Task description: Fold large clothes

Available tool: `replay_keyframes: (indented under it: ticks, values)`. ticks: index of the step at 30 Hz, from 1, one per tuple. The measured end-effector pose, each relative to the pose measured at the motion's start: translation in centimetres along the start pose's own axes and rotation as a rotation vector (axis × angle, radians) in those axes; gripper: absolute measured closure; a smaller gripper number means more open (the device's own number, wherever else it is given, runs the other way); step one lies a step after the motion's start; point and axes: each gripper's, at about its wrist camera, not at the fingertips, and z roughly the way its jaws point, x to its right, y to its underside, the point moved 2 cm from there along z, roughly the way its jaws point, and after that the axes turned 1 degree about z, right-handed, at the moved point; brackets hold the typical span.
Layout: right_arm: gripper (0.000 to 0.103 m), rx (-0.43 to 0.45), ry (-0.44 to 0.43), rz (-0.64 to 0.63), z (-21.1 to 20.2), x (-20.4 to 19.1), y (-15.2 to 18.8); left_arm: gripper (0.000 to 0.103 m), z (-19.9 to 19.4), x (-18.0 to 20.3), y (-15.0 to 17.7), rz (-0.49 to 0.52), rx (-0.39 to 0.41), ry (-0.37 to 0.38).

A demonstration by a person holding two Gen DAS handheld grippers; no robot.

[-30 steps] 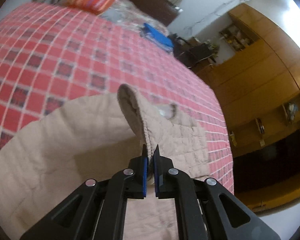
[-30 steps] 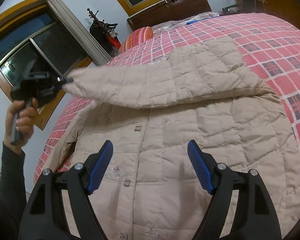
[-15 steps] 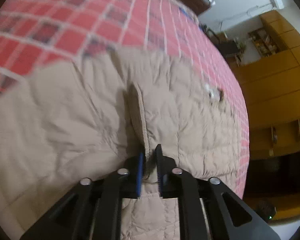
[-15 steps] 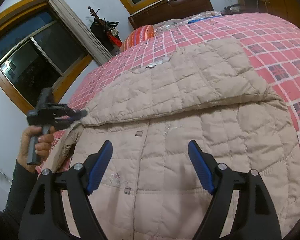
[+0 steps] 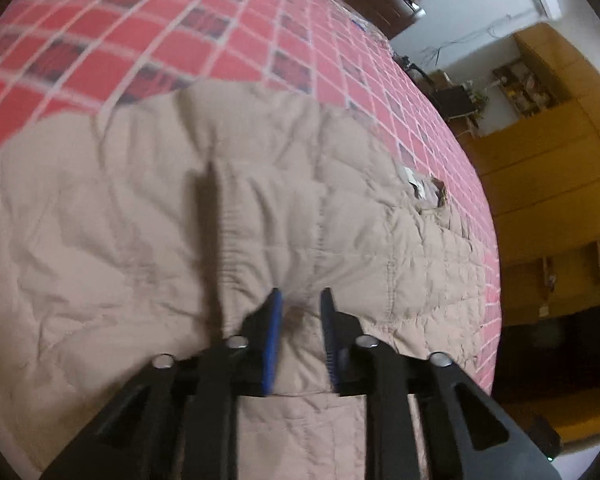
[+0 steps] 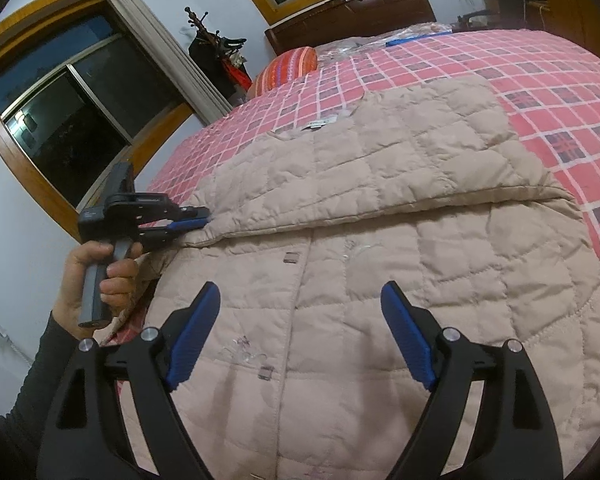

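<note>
A beige quilted jacket point(image 6: 380, 288) lies front-up on the bed, snaps down its middle. One sleeve point(image 6: 360, 176) is laid flat across the chest, its cuff at the left edge. My left gripper point(image 6: 202, 218), held in a hand point(image 6: 96, 276), sits at that cuff. In the left wrist view the left gripper point(image 5: 300, 300) has its blue pads apart over the jacket point(image 5: 140, 220), and the cuff rests on the cloth. My right gripper point(image 6: 300, 308) hovers wide open above the jacket's lower front, touching nothing.
A red checked bedspread point(image 6: 540, 80) covers the bed around the jacket. A striped pillow point(image 6: 288, 68) and a dark headboard point(image 6: 360, 12) are at the far end. Windows and a coat stand point(image 6: 212, 48) line the left wall; wooden cabinets point(image 5: 540, 152) stand past the bed's far side.
The left gripper carried the lifted sleeve down onto the jacket's chest, then its pads parted and let the cuff go. The right gripper stayed open and still.
</note>
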Motion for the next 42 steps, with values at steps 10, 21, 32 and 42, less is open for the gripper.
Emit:
replay_keyframes:
  ticks: [10, 21, 32, 42]
  values:
    - [0.02, -0.004, -0.076, -0.043, 0.4, -2.8, -0.2, 0.029, -11.9, -5.3, 6.3, -0.109, 0.234, 0.07]
    - [0.019, -0.041, -0.173, -0.121, 1.3, -7.0, 0.2, 0.028, -26.9, -21.8, 22.7, -0.566, 0.547, -0.038]
    - [0.019, -0.053, -0.201, -0.14, 1.5, -8.5, 0.7, 0.028, -28.0, -26.8, 23.2, -0.658, 0.592, -0.128]
    - [0.018, -0.047, -0.181, -0.103, 1.4, -7.0, 0.7, 0.096, -30.4, -25.1, 20.0, -0.548, 0.623, -0.261]
